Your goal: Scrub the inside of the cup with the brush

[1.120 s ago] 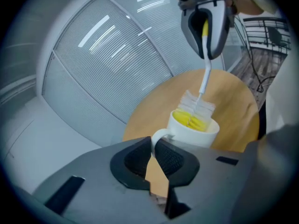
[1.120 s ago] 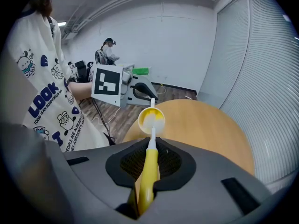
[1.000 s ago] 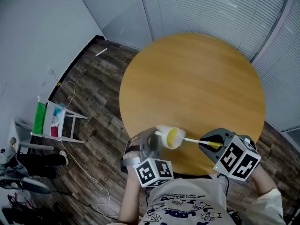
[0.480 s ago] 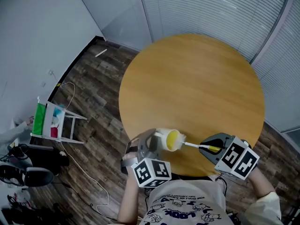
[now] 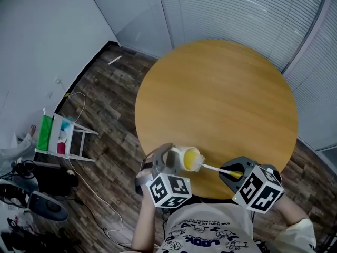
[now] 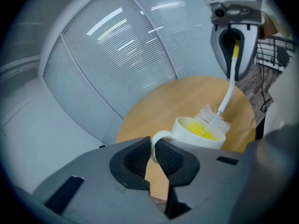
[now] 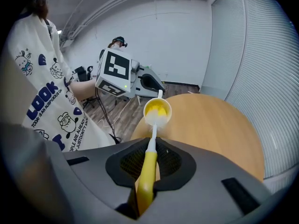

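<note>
Fingers (image 6: 134, 158) of the left gripper (image 6: 153, 155) pinched the handle of the white yellow-lined cup (image 6: 196, 140); the right gripper (image 7: 149, 157) clamped the yellow-handled bristle brush (image 7: 146, 174), its bristles at the cup's mouth.

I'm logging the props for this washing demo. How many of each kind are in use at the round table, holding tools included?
cup: 1
brush: 1
grippers: 2 (left gripper, right gripper)
table: 1
Total: 5
</note>
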